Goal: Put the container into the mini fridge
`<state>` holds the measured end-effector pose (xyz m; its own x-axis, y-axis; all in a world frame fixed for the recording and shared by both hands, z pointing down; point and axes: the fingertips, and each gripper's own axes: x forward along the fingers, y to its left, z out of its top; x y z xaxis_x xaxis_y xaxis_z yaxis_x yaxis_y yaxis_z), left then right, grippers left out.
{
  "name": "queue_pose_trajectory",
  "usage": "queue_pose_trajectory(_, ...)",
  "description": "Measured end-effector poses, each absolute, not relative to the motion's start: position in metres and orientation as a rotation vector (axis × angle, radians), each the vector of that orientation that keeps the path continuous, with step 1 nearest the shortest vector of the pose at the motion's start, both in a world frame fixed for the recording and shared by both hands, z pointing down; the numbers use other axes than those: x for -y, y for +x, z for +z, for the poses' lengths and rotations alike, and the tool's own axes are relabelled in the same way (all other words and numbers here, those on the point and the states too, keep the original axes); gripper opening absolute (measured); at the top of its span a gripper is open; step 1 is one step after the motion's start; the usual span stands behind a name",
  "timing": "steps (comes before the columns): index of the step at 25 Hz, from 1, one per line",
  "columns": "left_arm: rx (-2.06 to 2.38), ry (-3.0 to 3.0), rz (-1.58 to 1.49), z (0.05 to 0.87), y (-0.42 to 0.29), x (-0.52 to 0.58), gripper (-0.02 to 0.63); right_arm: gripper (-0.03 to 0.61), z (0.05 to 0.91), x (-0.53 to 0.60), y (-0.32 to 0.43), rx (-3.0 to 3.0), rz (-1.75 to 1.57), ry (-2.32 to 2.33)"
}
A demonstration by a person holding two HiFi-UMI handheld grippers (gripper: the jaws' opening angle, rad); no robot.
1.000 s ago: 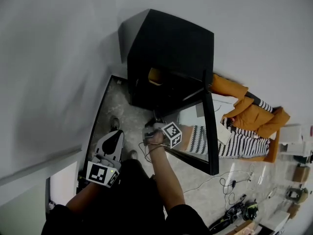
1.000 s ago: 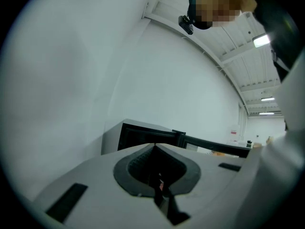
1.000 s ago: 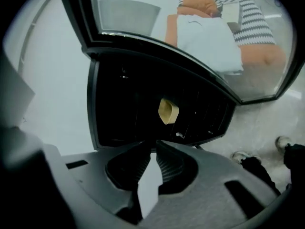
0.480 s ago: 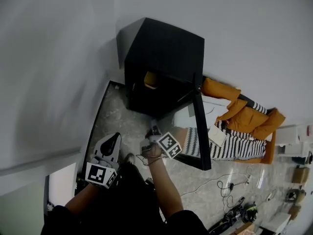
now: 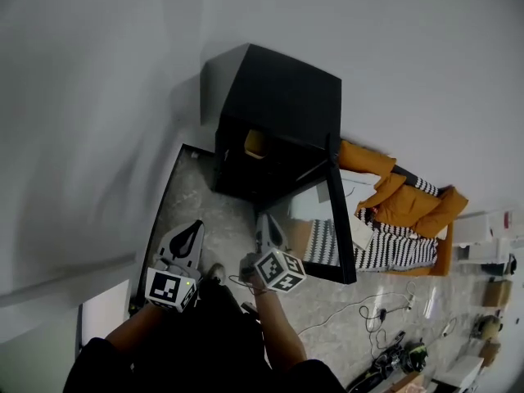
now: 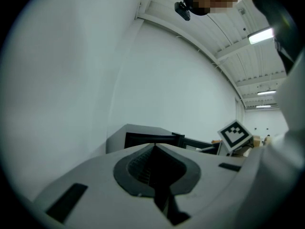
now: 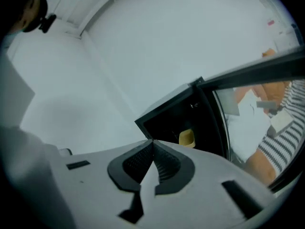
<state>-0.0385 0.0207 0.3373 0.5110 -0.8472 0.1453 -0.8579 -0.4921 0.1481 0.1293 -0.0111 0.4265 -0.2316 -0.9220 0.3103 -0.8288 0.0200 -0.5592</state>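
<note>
The black mini fridge stands against the white wall with its glass door swung open to the right. A yellow container sits inside it, at the upper left of the opening; the right gripper view shows the container in the dark interior. My right gripper is shut and empty, in front of the open door, its tips pointing at the fridge. My left gripper hangs to the left, also shut and empty. In the left gripper view the fridge lies ahead of the closed tips.
An orange jacket and a striped cloth lie on the floor right of the fridge. Cables and small gear litter the floor at lower right. A dark-edged marble floor strip runs along the wall on the left.
The right gripper has drawn back from the door's edge towards me, risen and rolled, so its marker cube now faces up. The left gripper has lifted slightly.
</note>
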Motion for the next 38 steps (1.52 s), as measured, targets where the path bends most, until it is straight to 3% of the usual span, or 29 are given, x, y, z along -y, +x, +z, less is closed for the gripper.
queue_pose_trajectory(16, 1.378, 2.572, 0.026, 0.344, -0.078, -0.051, 0.005, 0.0, 0.344, -0.077, 0.075, -2.283, -0.62, -1.941)
queue_pose_trajectory(38, 1.357, 2.62, 0.027, 0.345, -0.072, -0.051, 0.005, 0.0, 0.337, -0.084, 0.062, -2.329, -0.53, -1.922)
